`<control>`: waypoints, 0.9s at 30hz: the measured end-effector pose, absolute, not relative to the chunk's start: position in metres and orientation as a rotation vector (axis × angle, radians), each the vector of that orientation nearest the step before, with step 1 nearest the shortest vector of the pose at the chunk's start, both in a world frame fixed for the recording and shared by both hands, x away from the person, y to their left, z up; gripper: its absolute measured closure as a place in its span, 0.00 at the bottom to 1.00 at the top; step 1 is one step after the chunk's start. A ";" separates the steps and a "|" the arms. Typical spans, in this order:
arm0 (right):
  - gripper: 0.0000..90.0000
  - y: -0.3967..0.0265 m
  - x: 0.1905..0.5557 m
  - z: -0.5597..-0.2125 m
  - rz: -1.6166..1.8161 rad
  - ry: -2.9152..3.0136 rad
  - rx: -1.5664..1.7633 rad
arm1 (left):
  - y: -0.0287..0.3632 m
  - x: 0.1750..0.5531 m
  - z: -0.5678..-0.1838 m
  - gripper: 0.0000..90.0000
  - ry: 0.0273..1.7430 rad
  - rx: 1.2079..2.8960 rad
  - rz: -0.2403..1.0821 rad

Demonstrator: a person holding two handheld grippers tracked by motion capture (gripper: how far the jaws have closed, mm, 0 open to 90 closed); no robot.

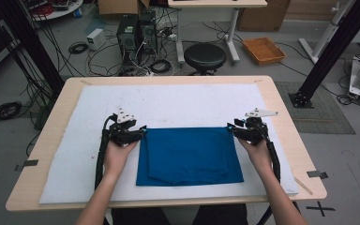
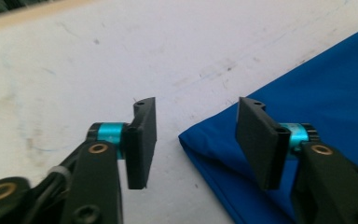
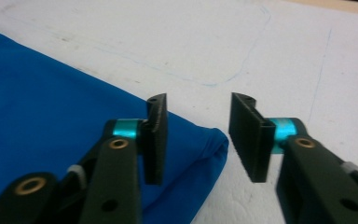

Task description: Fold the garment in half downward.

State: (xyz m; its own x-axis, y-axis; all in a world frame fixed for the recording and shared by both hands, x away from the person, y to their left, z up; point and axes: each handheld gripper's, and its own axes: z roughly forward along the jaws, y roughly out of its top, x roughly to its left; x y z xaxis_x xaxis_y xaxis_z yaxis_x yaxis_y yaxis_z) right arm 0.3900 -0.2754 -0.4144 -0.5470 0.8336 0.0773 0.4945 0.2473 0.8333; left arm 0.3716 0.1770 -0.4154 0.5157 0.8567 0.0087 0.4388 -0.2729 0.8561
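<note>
White foam padding (image 1: 178,101) covers the wooden table (image 1: 281,101), and one folded blue cloth (image 1: 190,155) lies on its near half. Both forearms reach in from 6 o'clock. The left gripper (image 1: 143,131) at the cloth's 10 o'clock corner and the right gripper (image 1: 229,128) at its 2 o'clock corner each straddle that corner, jaws spread wide, gripping nothing.

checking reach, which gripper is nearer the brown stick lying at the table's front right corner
Right. The right gripper sits at the blue cloth's far right corner, on the brown stick's side; the left gripper is at the cloth's far left corner, across the table.
</note>
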 end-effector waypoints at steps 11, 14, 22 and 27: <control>0.43 -0.299 0.360 -0.401 1.315 2.052 1.207 | 0.196 0.335 -0.398 0.40 0.944 1.851 0.643; 0.44 -0.303 0.359 -0.404 1.322 2.076 1.234 | 0.196 0.332 -0.397 0.40 0.948 1.821 0.682; 0.36 -0.309 0.361 -0.403 1.316 2.088 1.247 | 0.200 0.333 -0.396 0.40 0.957 1.816 0.674; 0.36 -0.310 0.359 -0.402 1.318 2.091 1.238 | 0.201 0.332 -0.397 0.40 0.956 1.812 0.671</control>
